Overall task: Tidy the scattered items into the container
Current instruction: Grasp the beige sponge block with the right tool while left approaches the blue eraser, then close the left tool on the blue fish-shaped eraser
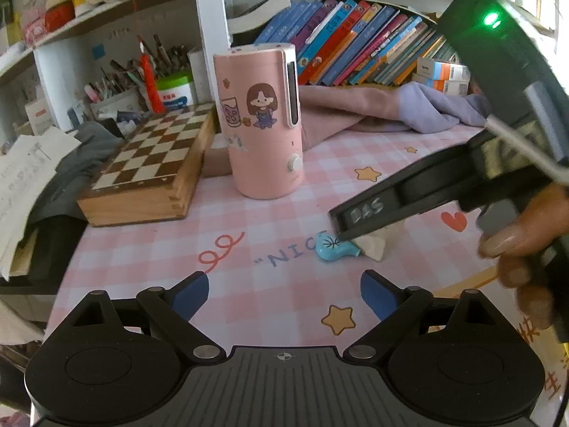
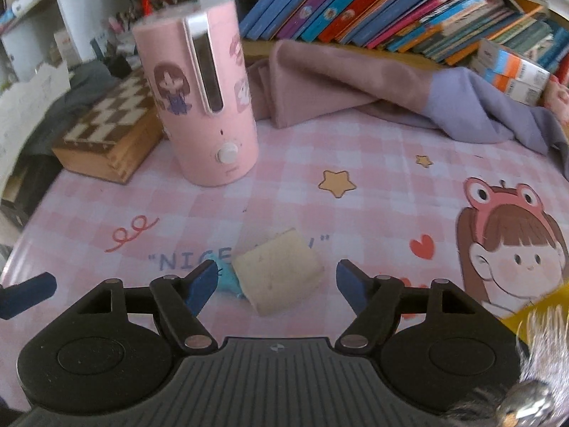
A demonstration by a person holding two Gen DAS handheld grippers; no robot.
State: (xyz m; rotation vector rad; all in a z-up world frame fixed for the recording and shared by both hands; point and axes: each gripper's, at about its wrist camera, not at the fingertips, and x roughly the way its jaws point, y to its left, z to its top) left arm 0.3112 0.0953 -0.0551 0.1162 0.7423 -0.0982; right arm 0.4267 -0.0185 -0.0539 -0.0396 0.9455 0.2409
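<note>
Through the left wrist camera, the left gripper [image 1: 284,295] hangs over the pink checked mat [image 1: 249,220] with its blue pads set wide apart and nothing between them. Ahead of it and a little to its right lie two small loose things, touching each other: a light-blue plastic toy [image 1: 332,249] and, behind it, a cream block [image 1: 375,245] that looks like an eraser or a bit of sponge. The right gripper [image 1: 339,229] reaches in from the right, held by a hand [image 1: 522,245], its tip just above the blue toy. A pink cylinder with a cartoon sticker [image 1: 263,121] stands farther ahead, a wooden chessboard box [image 1: 153,167] to its left.

Through the right wrist camera, the right gripper [image 2: 277,281] also has its pads well apart, gripping nothing. The cream block [image 2: 281,274] sits between the pads and slightly ahead; the blue toy [image 2: 229,281] peeks out against the left pad, touching the block. No container is clearly in view; a yellow edge [image 2: 526,306] at the lower right might be part of one, but I cannot tell.

The block looks light and somewhat soft, with matte faces that should not slip; its two flat opposite sides are the natural place to pinch, low down so it does not tip. The toy looks hard, smooth and curved, so it may squirt out; best taken across its narrower body.
</note>
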